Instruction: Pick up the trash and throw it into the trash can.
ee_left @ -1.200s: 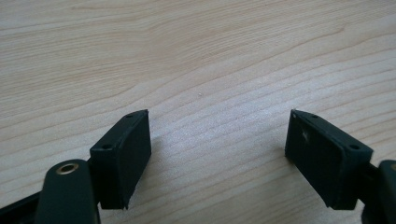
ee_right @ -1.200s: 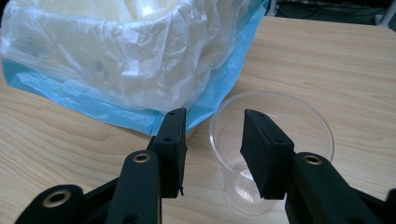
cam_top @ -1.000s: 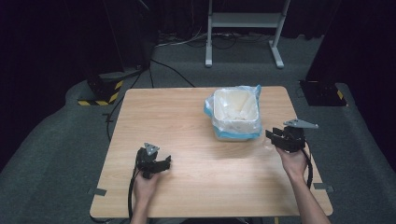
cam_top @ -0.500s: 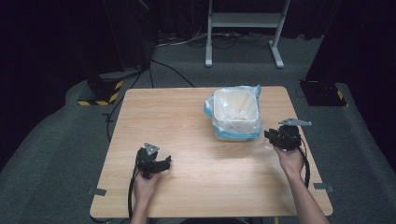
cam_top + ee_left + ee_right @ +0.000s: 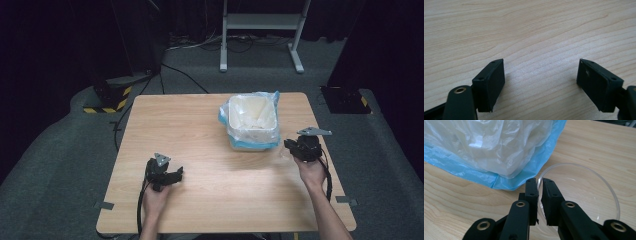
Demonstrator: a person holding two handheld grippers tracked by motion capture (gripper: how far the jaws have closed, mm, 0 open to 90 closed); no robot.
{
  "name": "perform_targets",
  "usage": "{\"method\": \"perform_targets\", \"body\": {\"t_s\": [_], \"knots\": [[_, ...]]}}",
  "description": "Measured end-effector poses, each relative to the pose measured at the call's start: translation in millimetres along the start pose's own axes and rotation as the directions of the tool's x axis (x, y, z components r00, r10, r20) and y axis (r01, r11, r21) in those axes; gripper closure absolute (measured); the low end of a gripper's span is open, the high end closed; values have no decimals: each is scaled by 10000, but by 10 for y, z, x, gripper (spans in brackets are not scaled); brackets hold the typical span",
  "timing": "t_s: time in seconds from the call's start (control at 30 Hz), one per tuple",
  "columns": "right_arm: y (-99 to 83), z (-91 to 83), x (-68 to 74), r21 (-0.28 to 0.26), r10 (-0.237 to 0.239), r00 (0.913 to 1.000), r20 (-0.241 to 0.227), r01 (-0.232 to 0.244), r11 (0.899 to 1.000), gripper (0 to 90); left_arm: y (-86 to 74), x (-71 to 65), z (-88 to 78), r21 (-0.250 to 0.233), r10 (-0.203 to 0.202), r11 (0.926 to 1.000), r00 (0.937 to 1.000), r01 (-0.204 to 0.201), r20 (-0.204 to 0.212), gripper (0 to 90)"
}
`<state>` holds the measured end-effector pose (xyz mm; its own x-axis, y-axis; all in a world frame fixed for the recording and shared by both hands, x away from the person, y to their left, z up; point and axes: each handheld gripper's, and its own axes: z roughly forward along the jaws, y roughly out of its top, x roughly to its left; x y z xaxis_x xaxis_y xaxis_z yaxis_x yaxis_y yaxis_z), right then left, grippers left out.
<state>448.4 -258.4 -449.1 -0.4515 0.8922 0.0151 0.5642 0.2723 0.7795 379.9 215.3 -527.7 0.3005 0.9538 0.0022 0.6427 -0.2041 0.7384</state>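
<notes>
A clear round dish [image 5: 584, 192] lies on the wooden table [image 5: 200, 125], just beside a white bin lined with a clear and blue plastic bag [image 5: 251, 120]. My right gripper [image 5: 540, 182] has just been closing and now pinches the dish's rim between its pads. From above, that right gripper [image 5: 289, 146] sits at the bin's front right corner, and the dish [image 5: 280, 154] is a faint glint. My left gripper [image 5: 541, 72] stands open over bare wood, nothing between its jaws. In the high view the left gripper [image 5: 176, 175] is near the table's front left.
The bag [image 5: 494, 147] bulges close to the left of my right jaws. Past the far edge of the table stand a grey metal stand [image 5: 260, 30], cables on the floor and a yellow-black striped base [image 5: 107, 102].
The right gripper's jaws have come together on the dish's rim and the hand edged slightly toward the bin. The left hand has kept still.
</notes>
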Motion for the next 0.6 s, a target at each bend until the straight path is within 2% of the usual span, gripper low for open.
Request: {"method": "perform_targets", "body": {"t_s": [0.23, 0.6], "knots": [[29, -115, 8, -58, -371, 9992, 134, 372, 9993, 852, 0, 0, 0, -2, -3, 10000, 10000, 3, 1, 223], [93, -311, -52, -305, -354, 9991, 215, 360, 9989, 855, 0, -1, 0, -2, -11, 10000, 10000, 11, 10, 223]]}}
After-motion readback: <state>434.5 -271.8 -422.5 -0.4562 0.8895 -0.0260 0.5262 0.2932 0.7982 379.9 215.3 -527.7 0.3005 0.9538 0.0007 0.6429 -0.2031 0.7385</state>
